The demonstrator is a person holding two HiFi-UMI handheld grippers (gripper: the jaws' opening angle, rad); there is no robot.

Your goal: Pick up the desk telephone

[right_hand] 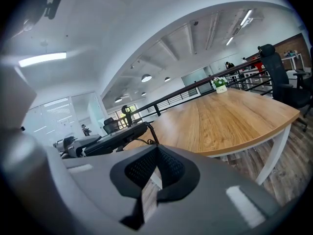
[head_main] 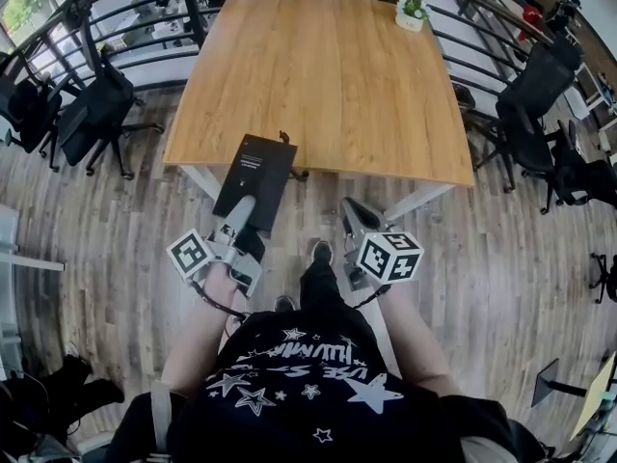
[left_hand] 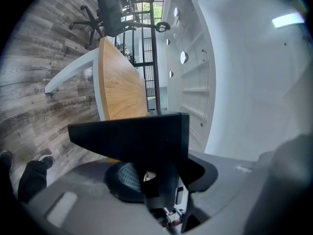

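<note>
A broad wooden table (head_main: pixel 328 75) fills the upper middle of the head view, its top smooth, pale-grained and bare, on white angled legs. A small green plant in a white pot (head_main: pixel 412 10) sits at its far right corner. A dark metal railing (head_main: pixel 135 27) curves behind it. Black wheeled office chairs stand at the left (head_main: pixel 96 114) and right (head_main: pixel 540 104) edges of the frame, on a grey-brown plank floor (head_main: pixel 501 258).

The desk telephone (head_main: pixel 255 167) is a flat, matt black slab at the table's near left edge, overlapping that edge and hanging out over the floor. Whether it touches the tabletop I cannot tell. The left gripper (head_main: pixel 243 210) is clenched on its lower end. In the left gripper view the telephone (left_hand: pixel 137 136) fills the centre, pinched between the grey jaws with their dark ribbed pads. Seen from the right gripper view it (right_hand: pixel 115 138) lies left of centre, with a coiled black cord (right_hand: pixel 152 131) at its end.

The right gripper (head_main: pixel 359 212) sits lower right of the telephone, apart from it, with its jaws drawn together on nothing. The person's dark shoe (head_main: pixel 321 252) shows between the grippers.
</note>
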